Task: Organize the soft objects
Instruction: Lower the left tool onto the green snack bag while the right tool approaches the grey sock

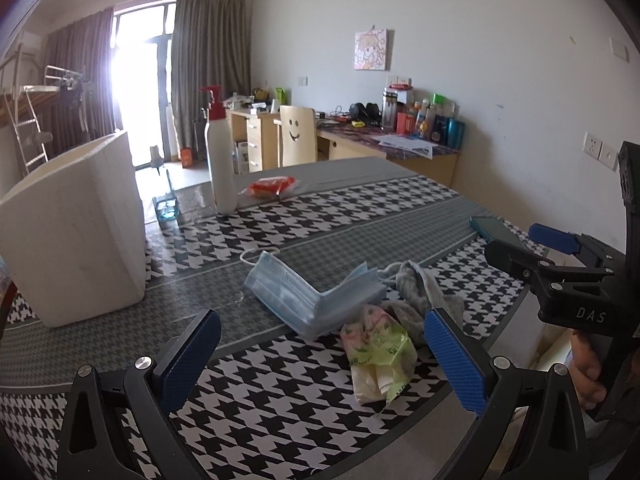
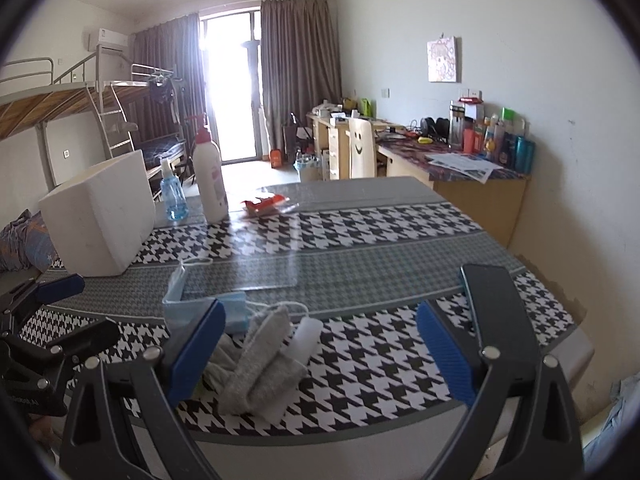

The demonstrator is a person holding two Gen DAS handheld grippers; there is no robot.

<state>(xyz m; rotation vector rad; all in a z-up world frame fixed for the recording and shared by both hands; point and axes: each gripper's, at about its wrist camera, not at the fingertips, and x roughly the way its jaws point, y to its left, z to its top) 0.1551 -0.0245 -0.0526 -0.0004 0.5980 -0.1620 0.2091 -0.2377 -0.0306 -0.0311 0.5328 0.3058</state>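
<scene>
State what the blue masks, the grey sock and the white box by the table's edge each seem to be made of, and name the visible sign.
Blue masks: likely non-woven fabric, matt; pleated layers and thin white ear loops.
Grey sock: knitted fabric, matt and fuzzy; it slumps in soft folds.
White box: possibly foam, though painted wood or plastic is not ruled out; thick walls, dull chalky surface.

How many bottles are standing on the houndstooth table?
2. The tall white pump bottle with a red top stands at the far side, and the small clear blue spray bottle stands just left of it, behind the white foam box. The box may hide others.
</scene>
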